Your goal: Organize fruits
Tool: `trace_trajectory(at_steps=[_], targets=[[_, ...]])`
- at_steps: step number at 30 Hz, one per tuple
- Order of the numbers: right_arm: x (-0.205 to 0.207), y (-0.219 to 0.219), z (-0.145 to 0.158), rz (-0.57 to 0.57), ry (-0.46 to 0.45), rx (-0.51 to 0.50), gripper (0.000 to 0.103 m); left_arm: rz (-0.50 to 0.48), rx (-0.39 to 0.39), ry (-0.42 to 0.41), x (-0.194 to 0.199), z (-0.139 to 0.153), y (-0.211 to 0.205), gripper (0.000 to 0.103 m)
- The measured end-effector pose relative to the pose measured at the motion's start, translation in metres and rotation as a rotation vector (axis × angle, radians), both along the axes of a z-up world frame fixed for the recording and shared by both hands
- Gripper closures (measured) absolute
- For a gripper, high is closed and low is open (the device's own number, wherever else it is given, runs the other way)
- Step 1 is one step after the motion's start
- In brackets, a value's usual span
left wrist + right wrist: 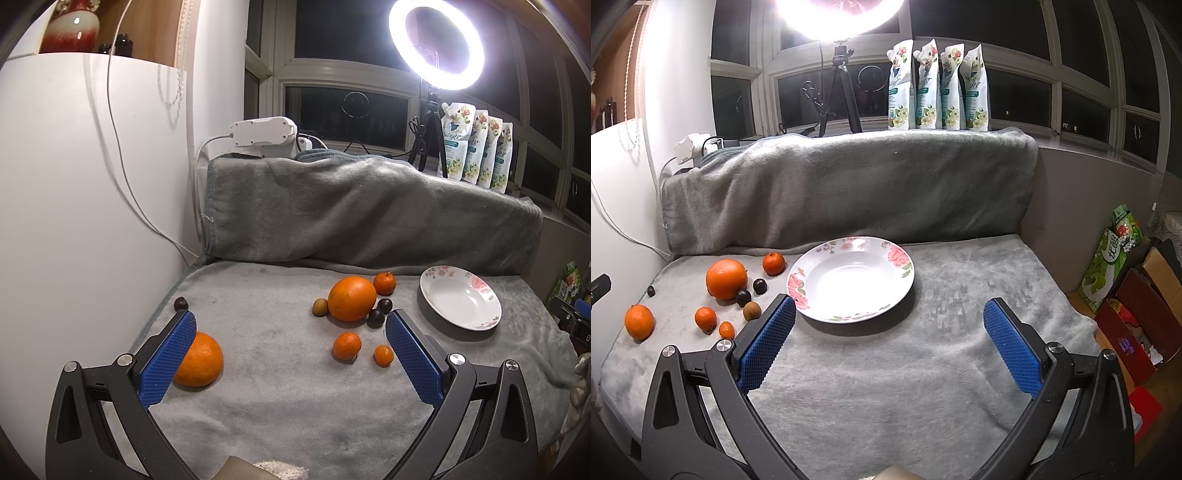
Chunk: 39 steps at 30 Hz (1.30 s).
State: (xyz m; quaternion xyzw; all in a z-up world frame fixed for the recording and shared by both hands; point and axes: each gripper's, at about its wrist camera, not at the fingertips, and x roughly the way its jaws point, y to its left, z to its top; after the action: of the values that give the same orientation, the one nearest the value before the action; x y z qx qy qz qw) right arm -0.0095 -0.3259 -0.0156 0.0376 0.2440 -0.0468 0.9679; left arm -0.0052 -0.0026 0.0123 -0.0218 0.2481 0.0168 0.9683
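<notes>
Fruits (351,298) lie beside the plate (903,291); both grippers hover, fingers (168,360) spread.

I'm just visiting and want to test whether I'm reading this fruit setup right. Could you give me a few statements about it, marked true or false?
1. The floral plate has no fruit in it. True.
2. Both grippers are clamped on fruit. False: the left gripper and the right gripper are open and hold nothing.
3. The biggest orange lies touching a dark plum. True.
4. All the fruit lies to the right of the plate in the right wrist view. False: it lies to the plate's left.
5. One dark fruit lies alone near the blanket's left edge. True.
</notes>
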Motion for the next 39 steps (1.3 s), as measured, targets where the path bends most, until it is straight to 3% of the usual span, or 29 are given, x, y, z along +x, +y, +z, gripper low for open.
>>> trace_trajectory(at_steps=[26,39], targets=[[0.013,0.007,-0.005,0.033,0.026,-0.002,0.0,0.002,-0.007,0.014,0.007,-0.005,-0.001,0.001],[0.046,0.026,-0.007,0.158,0.067,0.01,0.0,-0.03,-0.072,0.075,0.025,-0.028,0.003,0.001]])
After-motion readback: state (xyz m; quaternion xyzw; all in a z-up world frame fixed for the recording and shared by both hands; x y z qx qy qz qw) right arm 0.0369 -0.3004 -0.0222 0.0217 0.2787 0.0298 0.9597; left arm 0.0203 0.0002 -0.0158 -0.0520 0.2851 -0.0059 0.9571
